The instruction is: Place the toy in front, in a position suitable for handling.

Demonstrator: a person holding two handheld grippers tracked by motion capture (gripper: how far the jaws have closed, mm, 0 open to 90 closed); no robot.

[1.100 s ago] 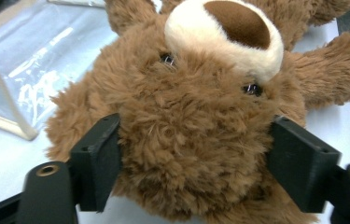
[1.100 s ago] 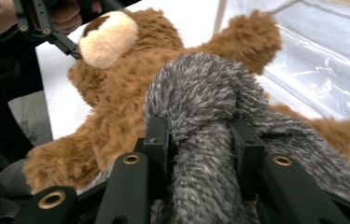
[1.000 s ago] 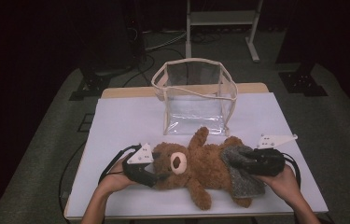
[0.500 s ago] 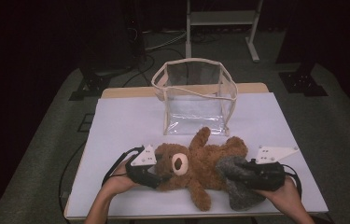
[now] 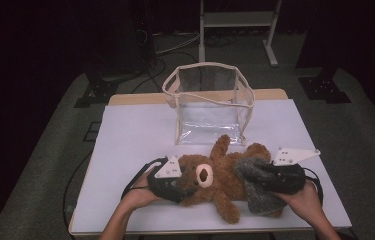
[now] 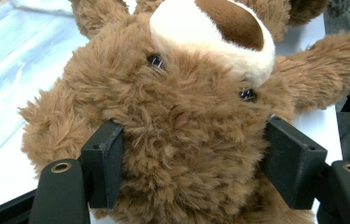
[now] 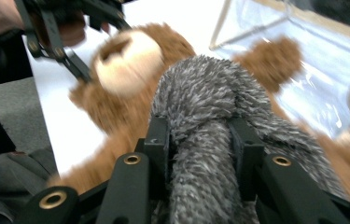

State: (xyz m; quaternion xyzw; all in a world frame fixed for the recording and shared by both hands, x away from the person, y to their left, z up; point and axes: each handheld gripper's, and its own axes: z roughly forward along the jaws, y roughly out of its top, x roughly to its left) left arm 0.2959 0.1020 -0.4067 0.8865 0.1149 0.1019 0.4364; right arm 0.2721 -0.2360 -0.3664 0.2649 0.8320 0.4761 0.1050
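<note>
We've got the bear (image 5: 210, 180) lying near the table's (image 5: 130, 130) front edge, our left gripper (image 6: 193, 168) clamped on its head and our right gripper (image 7: 200, 149) pinching the grey cloth (image 7: 205, 107) draped over it.

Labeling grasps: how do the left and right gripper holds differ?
Left gripper clamps the brown teddy bear by its head, jaws wide; right gripper pinches grey fuzzy cloth, jaws narrow. Left comes in at the bear's head end, right at its body end. Both are shut on soft things over the white table.
</note>
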